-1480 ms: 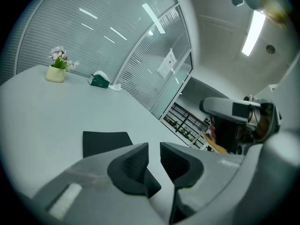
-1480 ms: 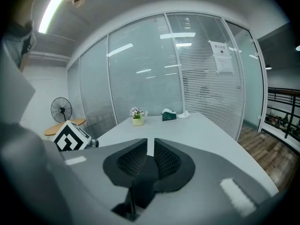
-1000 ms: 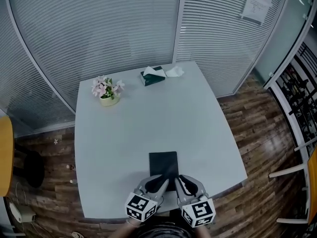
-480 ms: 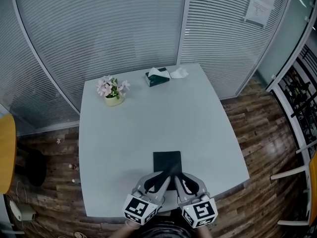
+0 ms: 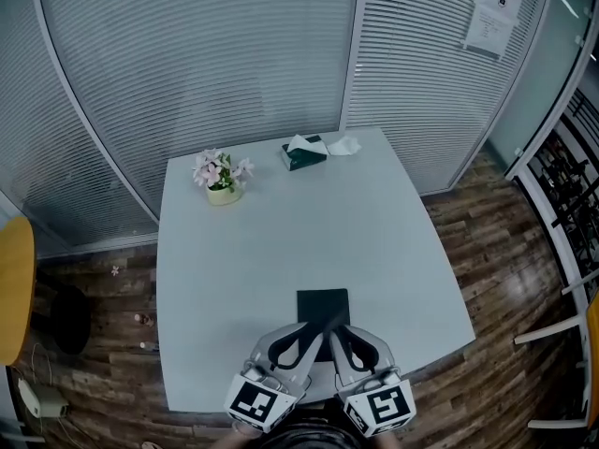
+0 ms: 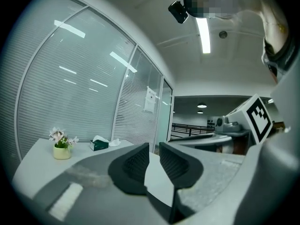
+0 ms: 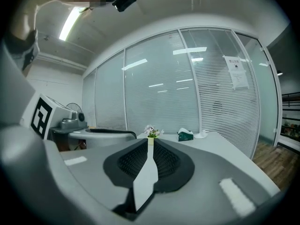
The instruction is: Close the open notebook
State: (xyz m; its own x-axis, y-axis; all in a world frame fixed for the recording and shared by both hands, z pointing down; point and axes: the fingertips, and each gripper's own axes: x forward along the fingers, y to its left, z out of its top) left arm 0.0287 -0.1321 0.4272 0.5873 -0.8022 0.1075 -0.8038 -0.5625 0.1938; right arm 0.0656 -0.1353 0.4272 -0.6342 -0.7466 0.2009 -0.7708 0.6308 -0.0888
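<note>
The notebook (image 5: 323,304) has a dark cover and lies flat and closed on the white table (image 5: 393,251), near its front edge. Both grippers hover above its near end and hide that part of it. My left gripper (image 5: 314,331) (image 6: 153,148) is open, with a clear gap between its pads and nothing in it. My right gripper (image 5: 338,333) (image 7: 150,139) has its tips together and holds nothing. Both gripper views look almost level across the table, so the notebook does not show in them.
A small pot of pink flowers (image 5: 223,181) (image 6: 61,146) (image 7: 151,131) stands at the far left of the table. A green tissue box (image 5: 304,153) (image 6: 99,144) (image 7: 185,135) and a crumpled tissue (image 5: 344,145) sit at the far edge. Blinds on glass walls stand behind; a yellow chair (image 5: 13,288) is at the left.
Both grippers have lifted a little off the notebook's near end. The notebook has stayed flat and closed in the same place. The head view has shifted slightly.
</note>
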